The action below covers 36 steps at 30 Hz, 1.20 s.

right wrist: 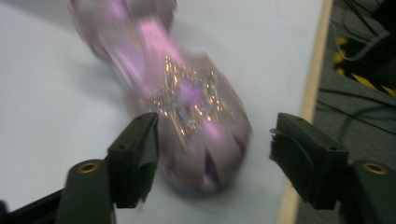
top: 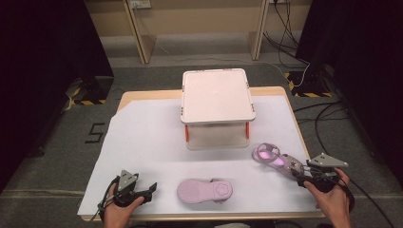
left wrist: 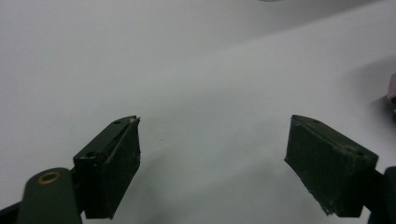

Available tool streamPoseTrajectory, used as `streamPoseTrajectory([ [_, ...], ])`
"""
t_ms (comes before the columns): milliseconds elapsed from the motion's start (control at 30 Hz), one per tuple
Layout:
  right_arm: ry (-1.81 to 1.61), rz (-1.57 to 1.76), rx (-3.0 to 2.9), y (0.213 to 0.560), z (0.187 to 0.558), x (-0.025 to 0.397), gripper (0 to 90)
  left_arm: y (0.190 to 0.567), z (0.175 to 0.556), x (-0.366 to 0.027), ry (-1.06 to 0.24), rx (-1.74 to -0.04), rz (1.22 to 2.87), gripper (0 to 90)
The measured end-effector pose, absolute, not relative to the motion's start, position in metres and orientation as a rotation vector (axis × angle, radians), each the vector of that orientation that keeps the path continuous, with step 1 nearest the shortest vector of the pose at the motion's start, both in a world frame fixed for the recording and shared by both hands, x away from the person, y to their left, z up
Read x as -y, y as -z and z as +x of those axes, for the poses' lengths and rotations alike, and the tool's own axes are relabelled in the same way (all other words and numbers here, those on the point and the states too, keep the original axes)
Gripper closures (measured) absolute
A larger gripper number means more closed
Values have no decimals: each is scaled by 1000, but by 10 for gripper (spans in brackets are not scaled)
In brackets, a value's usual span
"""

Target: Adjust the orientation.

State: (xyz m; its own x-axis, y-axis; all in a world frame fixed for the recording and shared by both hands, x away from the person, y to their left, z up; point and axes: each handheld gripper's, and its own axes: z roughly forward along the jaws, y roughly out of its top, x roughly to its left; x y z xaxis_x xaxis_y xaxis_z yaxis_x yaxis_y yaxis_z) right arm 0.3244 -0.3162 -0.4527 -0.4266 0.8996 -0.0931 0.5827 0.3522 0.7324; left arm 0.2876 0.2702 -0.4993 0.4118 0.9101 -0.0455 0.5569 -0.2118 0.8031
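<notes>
While your right gripper spreads its fingers around the toe of the glittered pink sandal near the bench edge, your left gripper hovers released.

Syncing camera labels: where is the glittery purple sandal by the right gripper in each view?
High view: the glittery sandal lies at right of centre, just ahead of the right gripper.
Left gripper view: not in it.
Right gripper view: the sandal runs from top centre down between the open jaws, toe nearest.
Shared landmark: the white table cover under it.
</notes>
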Motion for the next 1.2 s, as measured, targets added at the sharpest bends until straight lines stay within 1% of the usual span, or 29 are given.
streamPoseTrajectory([
  [33, -931, 1293, -2120, 451, 325, 314, 302, 499, 288, -270, -576, -1253, 1894, 174],
  [100, -1039, 1299, -2083, 446, 327, 310, 301, 500, 288, -270, -575, -1252, 1898, 175],
  [200, -1078, 1288, -2066, 443, 333, 303, 299, 500, 288, -269, -574, -1251, 1898, 174],
  [233, -1080, 1267, -2061, 439, 342, 294, 294, 500, 288, -269, -574, -1249, 1902, 175],
  [267, -1080, 1267, -2061, 439, 342, 294, 294, 500, 288, -269, -574, -1249, 1902, 175],
  [333, -1044, 1247, -2076, 435, 360, 279, 291, 500, 288, -269, -574, -1251, 1900, 175],
  [367, -1044, 1247, -2076, 435, 360, 279, 291, 500, 289, -269, -576, -1249, 1902, 175],
  [467, -1014, 1238, -2104, 432, 379, 263, 291, 500, 289, -269, -574, -1247, 1902, 175],
  [567, -861, 1195, -2138, 435, 394, 246, 292, 500, 289, -269, -573, -1242, 1903, 175],
  [633, -814, 1196, -2177, 439, 393, 243, 299, 500, 289, -269, -573, -1240, 1895, 175],
  [733, -830, 1212, -2209, 440, 388, 245, 303, 499, 289, -268, -573, -1239, 1899, 175],
  [933, -804, 1182, -2287, 432, 368, 252, 295, 499, 288, -269, -577, -1235, 1895, 176],
  [1067, -759, 1146, -2308, 429, 354, 263, 296, 499, 288, -268, -577, -1233, 1896, 176],
  [1200, -786, 1165, -2285, 429, 338, 287, 291, 499, 288, -268, -575, -1233, 1899, 176],
])
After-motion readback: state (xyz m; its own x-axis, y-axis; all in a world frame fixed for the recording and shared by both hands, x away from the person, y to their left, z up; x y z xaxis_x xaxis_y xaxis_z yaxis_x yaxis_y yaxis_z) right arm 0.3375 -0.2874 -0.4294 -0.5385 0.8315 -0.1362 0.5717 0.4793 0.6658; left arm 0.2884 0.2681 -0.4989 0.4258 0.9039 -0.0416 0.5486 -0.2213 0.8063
